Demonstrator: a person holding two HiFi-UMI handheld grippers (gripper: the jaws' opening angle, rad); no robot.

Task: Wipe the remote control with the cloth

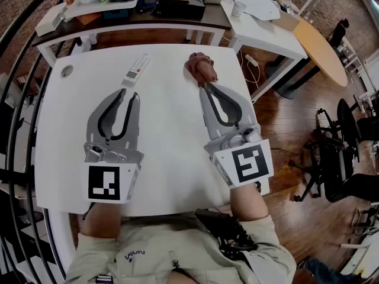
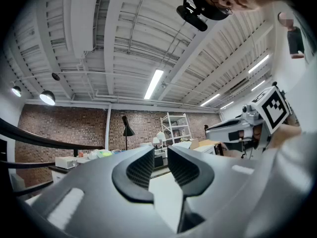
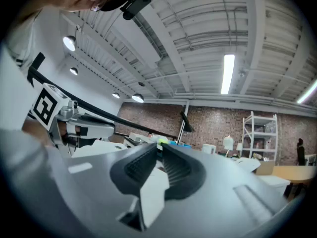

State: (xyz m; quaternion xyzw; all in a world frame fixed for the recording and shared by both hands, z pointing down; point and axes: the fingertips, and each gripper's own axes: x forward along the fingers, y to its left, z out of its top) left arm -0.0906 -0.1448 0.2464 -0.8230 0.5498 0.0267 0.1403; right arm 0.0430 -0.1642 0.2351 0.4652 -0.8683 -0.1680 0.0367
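Note:
A white remote control (image 1: 137, 68) lies flat near the far edge of the white table (image 1: 172, 152). To its right sits a crumpled reddish-brown cloth (image 1: 201, 68). My left gripper (image 1: 129, 94) (image 2: 161, 165) hovers a short way nearer me than the remote, its jaws a narrow gap apart with nothing between them. My right gripper (image 1: 203, 87) (image 3: 159, 157) is shut and empty, with its tips at the cloth's near edge; whether they touch it I cannot tell. Neither gripper view shows the remote or the cloth.
A grey round grommet (image 1: 67, 71) is set in the table's far left corner. Behind stand a dark desk (image 1: 136, 12) with boxes and a white table (image 1: 260, 25). A round wooden table (image 1: 323, 49) and office chairs (image 1: 337, 152) are at the right, a black railing (image 1: 18, 135) at the left.

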